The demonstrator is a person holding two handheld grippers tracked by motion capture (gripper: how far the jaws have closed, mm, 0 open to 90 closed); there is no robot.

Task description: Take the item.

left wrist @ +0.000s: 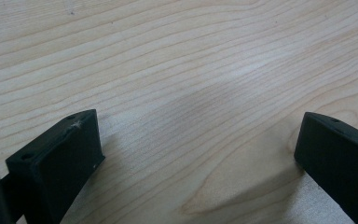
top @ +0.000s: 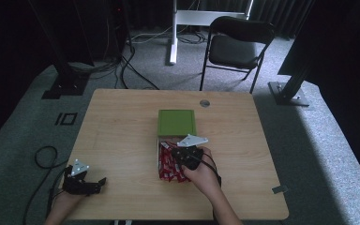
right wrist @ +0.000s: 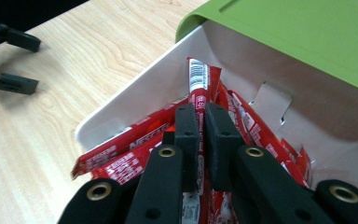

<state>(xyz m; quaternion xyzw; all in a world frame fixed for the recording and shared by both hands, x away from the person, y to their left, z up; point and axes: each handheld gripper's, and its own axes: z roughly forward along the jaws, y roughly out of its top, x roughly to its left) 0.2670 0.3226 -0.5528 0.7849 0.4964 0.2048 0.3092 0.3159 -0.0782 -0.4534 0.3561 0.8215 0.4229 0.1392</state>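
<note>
- Nearest me, at the table's front-left corner, my left gripper [top: 85, 182] rests low on the pale wood-grain table [top: 122, 122], jaws spread wide with bare wood between them. It holds nothing.
- Just ahead on my right side, my right gripper [right wrist: 200, 116] is down in the open white cardboard box [right wrist: 135, 98], jaws pinched tight on one slim red instant-coffee sachet [right wrist: 199, 86]. Its barcoded end stands up past the fingertips.
- Under and around that sachet lies the heap of matching red sachets [top: 168, 164], still in the box.
- Beyond it, the flat green box lid [top: 176, 121] is hinged back, lying toward the table's middle.
- Farther off, a black folding chair [top: 236, 44] stands on grey carpet.
- I judge the step in hand is drawing one sachet out. Next calls for a straight lift, clear of the box wall, without dragging neighbours along.
</note>
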